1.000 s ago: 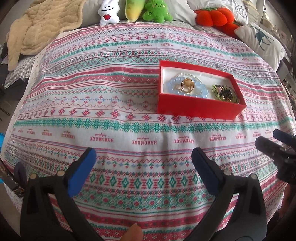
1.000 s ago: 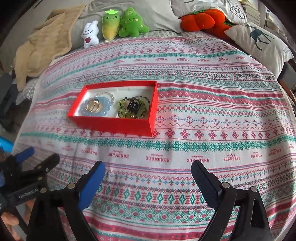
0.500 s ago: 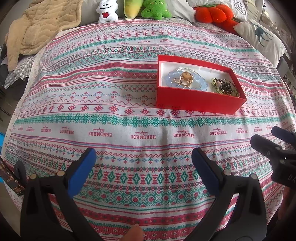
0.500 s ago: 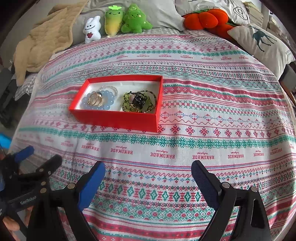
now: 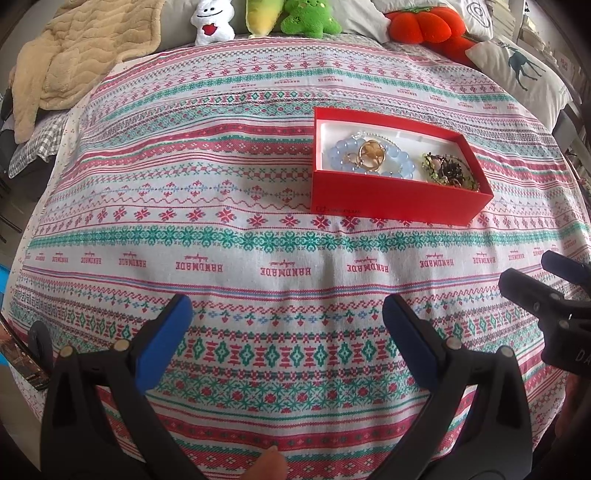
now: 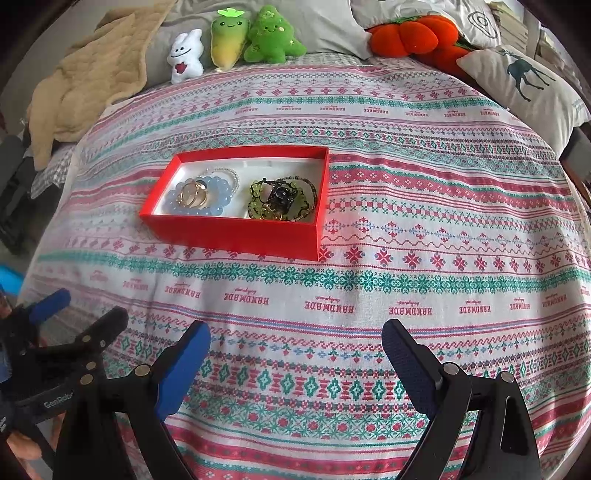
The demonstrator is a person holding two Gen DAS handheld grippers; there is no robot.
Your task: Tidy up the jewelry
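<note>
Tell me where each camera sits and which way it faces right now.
Left wrist: on the left tool, facing across the bedspread; red box ahead to the right, right tool at the right edge.
Right wrist: on the right tool, facing likewise; box ahead to the left, left tool and hand lower left.
Shared: box, beads, toys.

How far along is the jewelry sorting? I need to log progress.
Looks done: the blue bead bracelet with gold rings and the green-black bead pile lie in the red box. In hand: nothing; the left gripper and right gripper are open and short of the box. Left: no loose jewelry shows on the cloth.
</note>
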